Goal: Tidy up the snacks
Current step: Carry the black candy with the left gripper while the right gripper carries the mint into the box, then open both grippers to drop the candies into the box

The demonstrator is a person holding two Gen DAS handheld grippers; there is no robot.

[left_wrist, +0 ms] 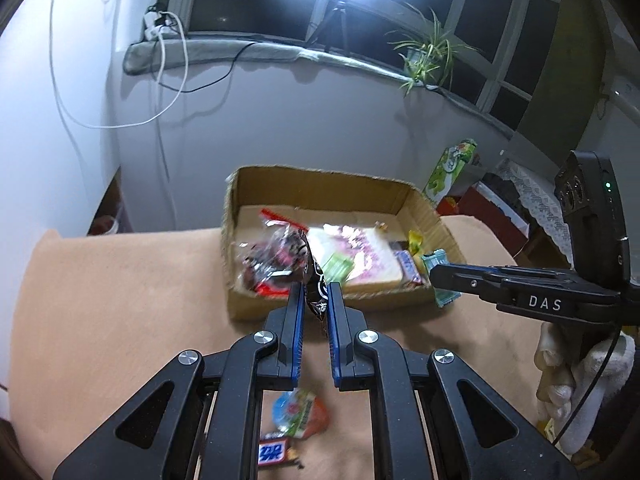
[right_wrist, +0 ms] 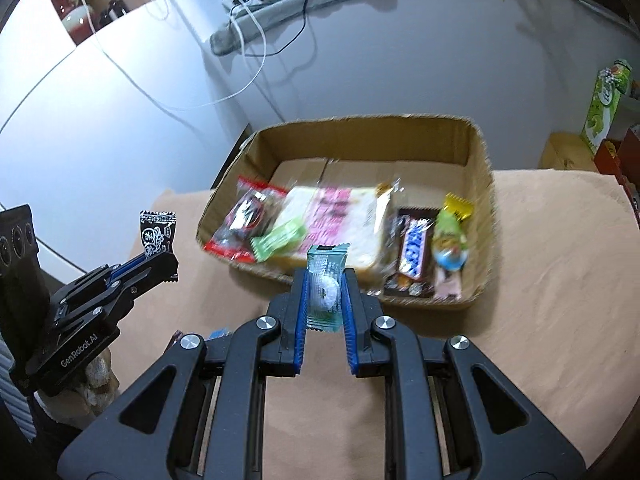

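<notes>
Snickers bar [right_wrist: 414, 250] in cardboard box [right_wrist: 360, 130]

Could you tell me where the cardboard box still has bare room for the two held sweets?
The cardboard box is bare along its back wall, behind the bread pack. Its front half is crowded: red bag, bread pack, chocolate bar.

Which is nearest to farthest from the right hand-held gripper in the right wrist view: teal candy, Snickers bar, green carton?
1. teal candy: clamped in the right hand-held gripper.
2. Snickers bar: in the cardboard box, right part.
3. green carton: far right, beyond the box.
</notes>
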